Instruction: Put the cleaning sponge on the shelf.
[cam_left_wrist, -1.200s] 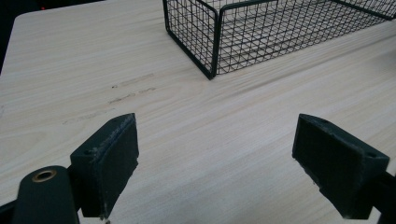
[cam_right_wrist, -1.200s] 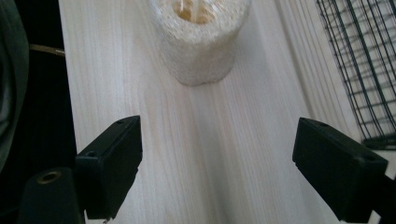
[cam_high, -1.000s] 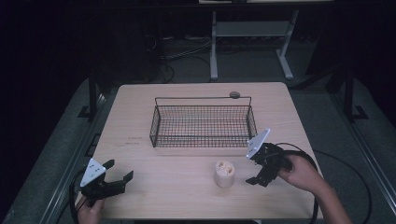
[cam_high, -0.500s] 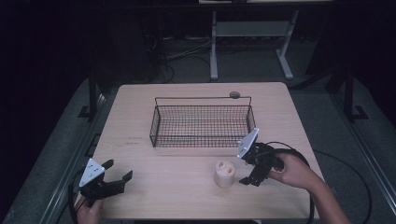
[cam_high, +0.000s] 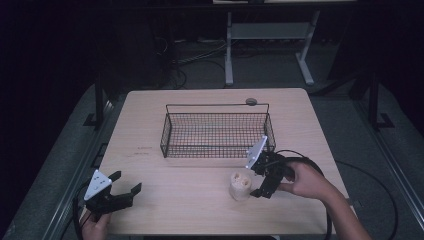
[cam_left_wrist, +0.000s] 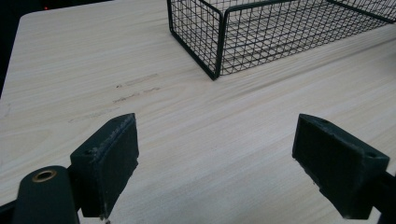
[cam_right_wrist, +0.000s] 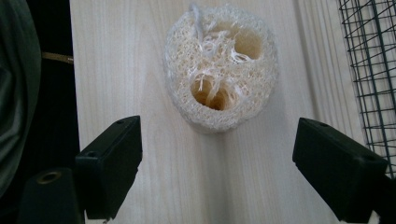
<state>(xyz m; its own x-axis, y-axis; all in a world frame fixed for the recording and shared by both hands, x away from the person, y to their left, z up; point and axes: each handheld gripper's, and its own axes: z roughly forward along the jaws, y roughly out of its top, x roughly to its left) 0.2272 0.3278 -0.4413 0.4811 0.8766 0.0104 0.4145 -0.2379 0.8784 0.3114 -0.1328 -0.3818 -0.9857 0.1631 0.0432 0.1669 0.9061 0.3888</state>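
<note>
A pale loofah sponge (cam_high: 240, 184) stands upright on the wooden table (cam_high: 200, 210), in front of a black wire basket (cam_high: 217, 130). In the right gripper view the loofah (cam_right_wrist: 219, 72) shows two holes in its fibrous top. My right gripper (cam_high: 259, 180) is open just right of the loofah, tilted down at it, its jaws wide and apart from it (cam_right_wrist: 217, 172). My left gripper (cam_high: 126, 183) rests open near the front left of the table, with bare wood between its jaws (cam_left_wrist: 215, 163). The basket's corner (cam_left_wrist: 217, 42) lies ahead of it.
A small round dark disc (cam_high: 251, 101) lies on the table behind the basket. The table's front edge (cam_right_wrist: 70, 70) runs close beside the loofah. A metal frame stand (cam_high: 265, 40) stands on the floor beyond the table.
My right gripper has moved left and slightly toward the basket, closing in on the loofah. The left gripper has stayed in place.
</note>
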